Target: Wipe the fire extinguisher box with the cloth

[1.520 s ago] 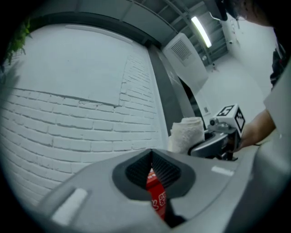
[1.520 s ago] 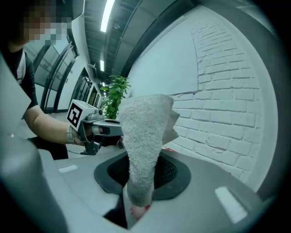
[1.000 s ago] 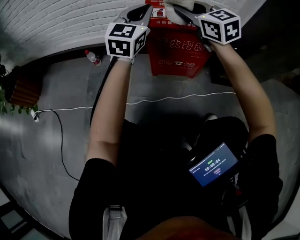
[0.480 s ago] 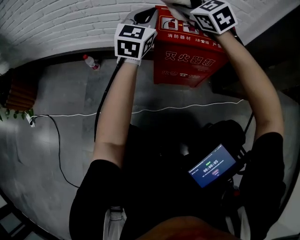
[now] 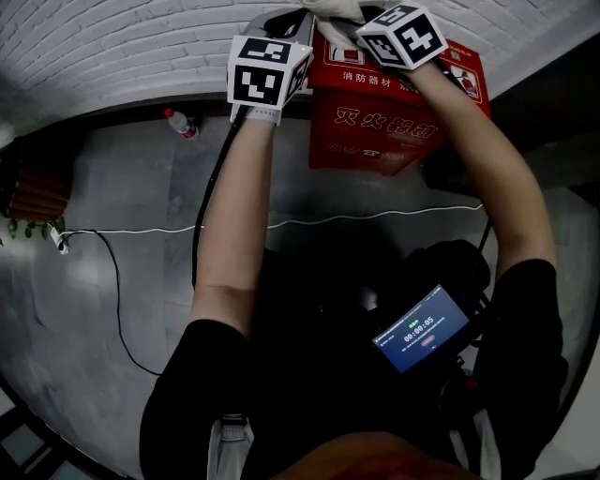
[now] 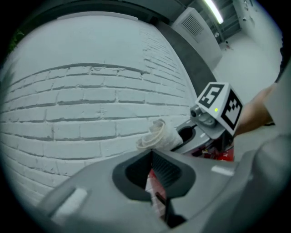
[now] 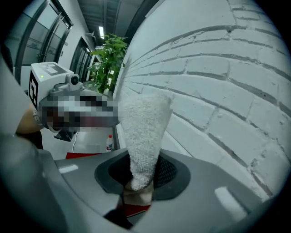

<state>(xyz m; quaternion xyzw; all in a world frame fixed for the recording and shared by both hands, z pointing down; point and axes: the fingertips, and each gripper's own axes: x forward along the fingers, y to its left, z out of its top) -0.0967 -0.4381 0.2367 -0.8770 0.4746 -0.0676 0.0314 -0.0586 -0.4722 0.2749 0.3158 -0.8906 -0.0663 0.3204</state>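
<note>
The red fire extinguisher box (image 5: 375, 117) stands on the floor against the white brick wall (image 5: 112, 47), at the top of the head view. My right gripper (image 7: 141, 177) is shut on a white terry cloth (image 7: 143, 132), which sticks up out of its jaws; it hovers over the box's top left part, cloth (image 5: 336, 9) at the frame's upper edge. My left gripper (image 6: 152, 152) is beside the box's left top corner, jaws together with nothing between them. From the left gripper view I see the cloth (image 6: 159, 134) and a sliver of the red box (image 6: 223, 154).
A plastic bottle (image 5: 181, 122) stands by the wall left of the box. A white cable (image 5: 281, 223) runs across the grey floor. A planter with greenery (image 5: 33, 187) sits far left. A dark panel (image 5: 553, 103) rises to the right of the box.
My right gripper has carried the cloth leftward along the box's top, closer to the left gripper. The left gripper has barely moved.
</note>
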